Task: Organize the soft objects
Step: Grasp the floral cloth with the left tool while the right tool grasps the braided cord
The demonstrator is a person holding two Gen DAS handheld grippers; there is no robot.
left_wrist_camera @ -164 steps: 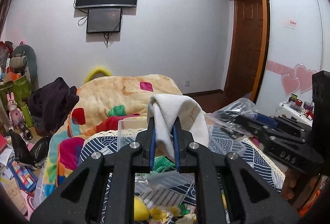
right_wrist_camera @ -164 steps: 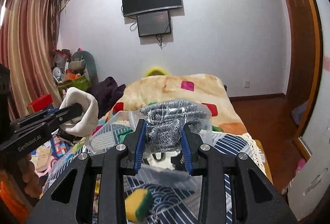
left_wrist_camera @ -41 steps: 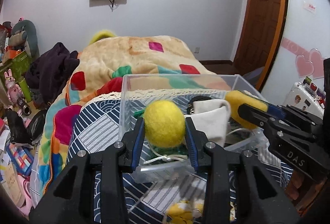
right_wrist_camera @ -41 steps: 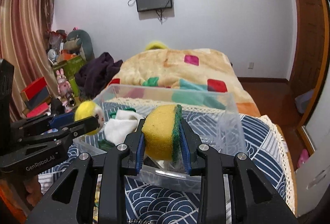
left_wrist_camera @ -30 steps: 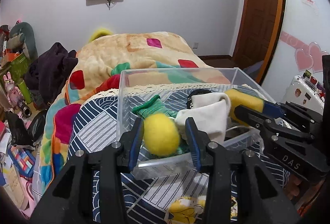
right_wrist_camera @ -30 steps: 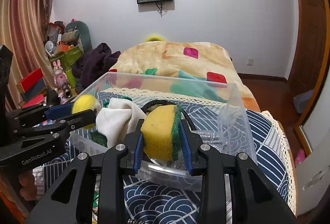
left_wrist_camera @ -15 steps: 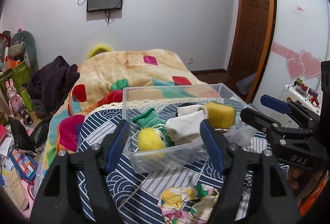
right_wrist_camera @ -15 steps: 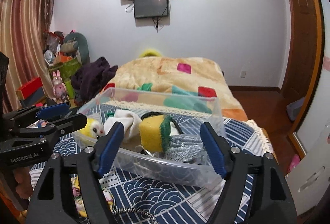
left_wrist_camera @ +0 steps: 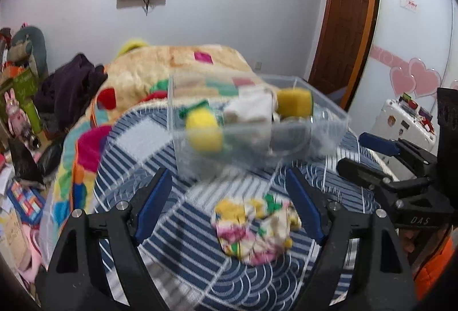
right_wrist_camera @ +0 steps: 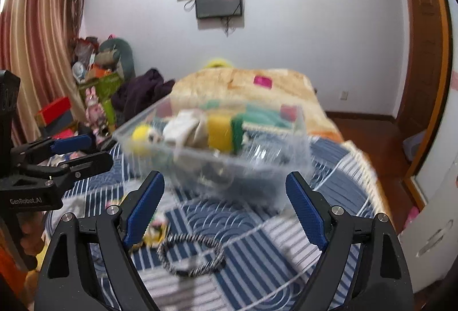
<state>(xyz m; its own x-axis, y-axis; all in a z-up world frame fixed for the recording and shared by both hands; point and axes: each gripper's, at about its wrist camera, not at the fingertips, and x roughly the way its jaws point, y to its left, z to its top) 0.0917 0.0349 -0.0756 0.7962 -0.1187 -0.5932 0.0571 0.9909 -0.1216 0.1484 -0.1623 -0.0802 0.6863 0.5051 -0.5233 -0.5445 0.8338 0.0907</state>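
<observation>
A clear plastic bin (left_wrist_camera: 329, 122) stands on the blue patterned cloth (left_wrist_camera: 183, 262). It holds a yellow ball (left_wrist_camera: 203, 130), a white cloth (left_wrist_camera: 252, 110) and a yellow-green sponge (left_wrist_camera: 294, 102). The bin also shows in the right wrist view (right_wrist_camera: 294, 167). My left gripper (left_wrist_camera: 229, 205) is open and empty in front of the bin, above a floral cloth (left_wrist_camera: 254, 228). My right gripper (right_wrist_camera: 224, 208) is open and empty, above a black-and-white braided loop (right_wrist_camera: 191, 256). Each gripper appears in the other's view, left (right_wrist_camera: 80, 150), right (left_wrist_camera: 369, 150).
A bed with an orange patchwork blanket (left_wrist_camera: 177, 70) lies behind the bin. Cluttered toys and boxes (right_wrist_camera: 94, 93) stand at the left. A wooden door (left_wrist_camera: 346, 24) and a white cabinet with pink hearts (left_wrist_camera: 412, 76) are at the right.
Both grippers let go of the yellow ball and the sponge into the bin, opened wide and pulled back toward me. Now both views tilt down toward the cloth in front of the bin.
</observation>
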